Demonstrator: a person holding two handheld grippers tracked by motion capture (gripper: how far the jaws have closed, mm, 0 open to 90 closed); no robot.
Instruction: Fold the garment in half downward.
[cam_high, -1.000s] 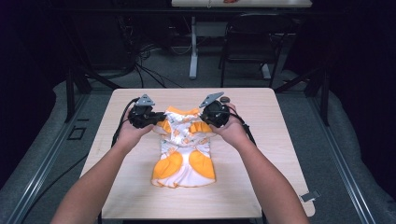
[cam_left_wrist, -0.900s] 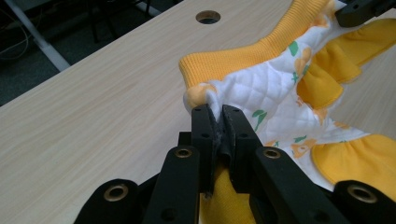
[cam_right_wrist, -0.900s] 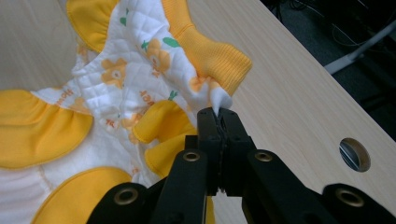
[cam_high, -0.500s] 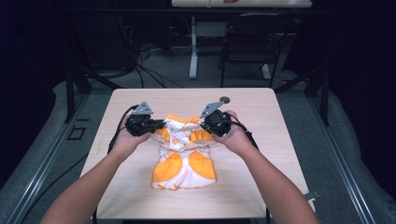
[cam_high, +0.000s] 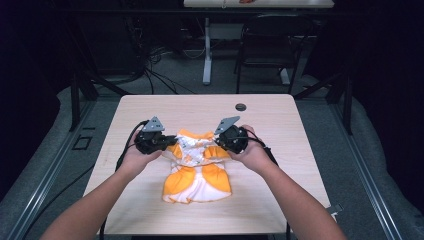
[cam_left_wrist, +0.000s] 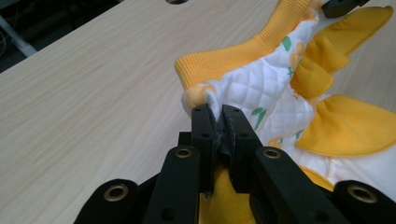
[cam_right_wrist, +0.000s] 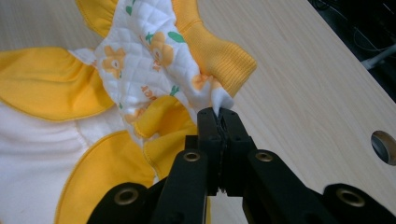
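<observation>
From the high view, a small orange-and-white quilted cloth garment (cam_high: 197, 167) lies mid-table, a folding step seemingly underway; the left gripper (cam_left_wrist: 218, 122) pinches one top corner, and the right gripper (cam_right_wrist: 219, 122) pinches the other, neither released yet.

Garment (cam_high: 197, 167) lies mid-table (cam_high: 280, 200), left gripper (cam_high: 167, 142) and right gripper (cam_high: 220, 141) flanking it.

Table (cam_high: 280, 130) evenly lit from above against dark surroundings, soft shadows, no glare; high view slightly soft, gripper views sharp on cloth (cam_left_wrist: 261, 93).
</observation>
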